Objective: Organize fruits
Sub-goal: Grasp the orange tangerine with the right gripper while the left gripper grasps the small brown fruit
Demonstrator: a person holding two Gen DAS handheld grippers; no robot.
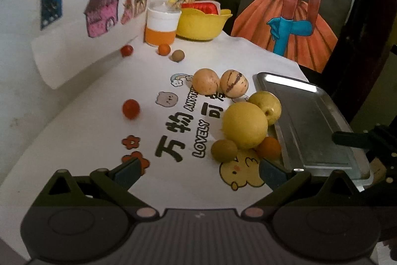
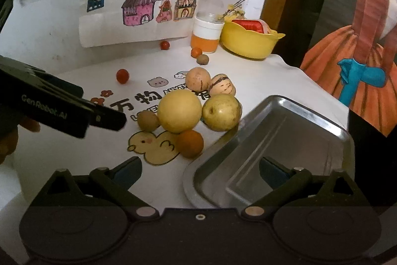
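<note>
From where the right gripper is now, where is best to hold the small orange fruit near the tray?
Grip the small orange fruit across its widest middle, coming from above. It lies close against the big yellow fruit behind and near the tray rim, so probably only its left and right sides are free.

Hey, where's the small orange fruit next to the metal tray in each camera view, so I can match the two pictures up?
Left wrist view: the small orange fruit sits lower right of centre, just below the big yellow fruit, beside the metal tray.
Right wrist view: it lies just below centre, under the big yellow fruit, left of the tray.
Shared landmark: the yellow chick drawing on the tablecloth, beside the fruit.
</note>
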